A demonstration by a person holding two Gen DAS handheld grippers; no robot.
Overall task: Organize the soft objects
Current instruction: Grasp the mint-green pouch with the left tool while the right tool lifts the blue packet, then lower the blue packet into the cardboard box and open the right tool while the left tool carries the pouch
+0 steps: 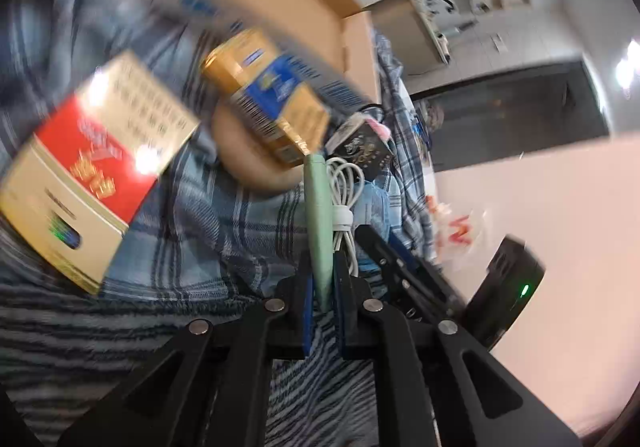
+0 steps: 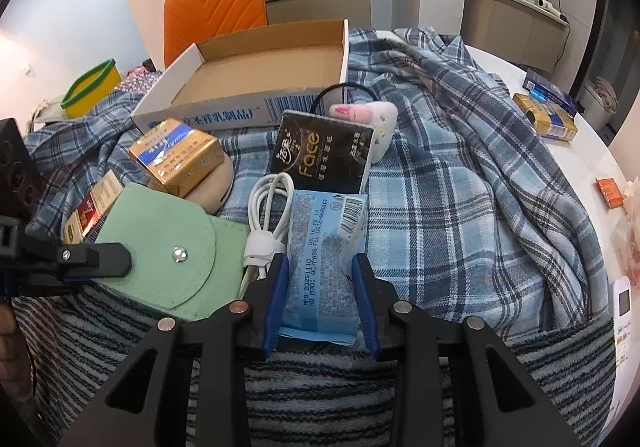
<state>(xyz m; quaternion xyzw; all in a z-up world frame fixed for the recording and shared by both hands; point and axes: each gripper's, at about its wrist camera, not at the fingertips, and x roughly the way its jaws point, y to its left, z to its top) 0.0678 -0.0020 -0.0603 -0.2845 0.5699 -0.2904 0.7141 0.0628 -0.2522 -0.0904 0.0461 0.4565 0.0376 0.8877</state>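
My left gripper (image 1: pixel 323 279) is shut on a pale green snap pouch (image 1: pixel 318 215), seen edge-on between the blue pads. In the right wrist view that pouch (image 2: pixel 168 247) lies flat-faced at the left, with the left gripper (image 2: pixel 122 261) clamped on its edge. My right gripper (image 2: pixel 320 271) is shut on a light blue tissue pack (image 2: pixel 320 247), pads pressing both its long sides. A coiled white cable (image 2: pixel 268 215) lies between pouch and pack. Behind them are a black tissue pack (image 2: pixel 320 155) and a pink-and-white plush (image 2: pixel 372 115), all on a blue plaid shirt (image 2: pixel 460 167).
An open cardboard box (image 2: pixel 260 59) stands at the back. A gold-and-blue carton (image 2: pixel 180 155) and a red-and-cream carton (image 2: pixel 88 215) lie at the left. A striped fleece (image 2: pixel 320 387) covers the near edge. A yellow tub (image 2: pixel 92 87) and an orange chair (image 2: pixel 216 3) are behind.
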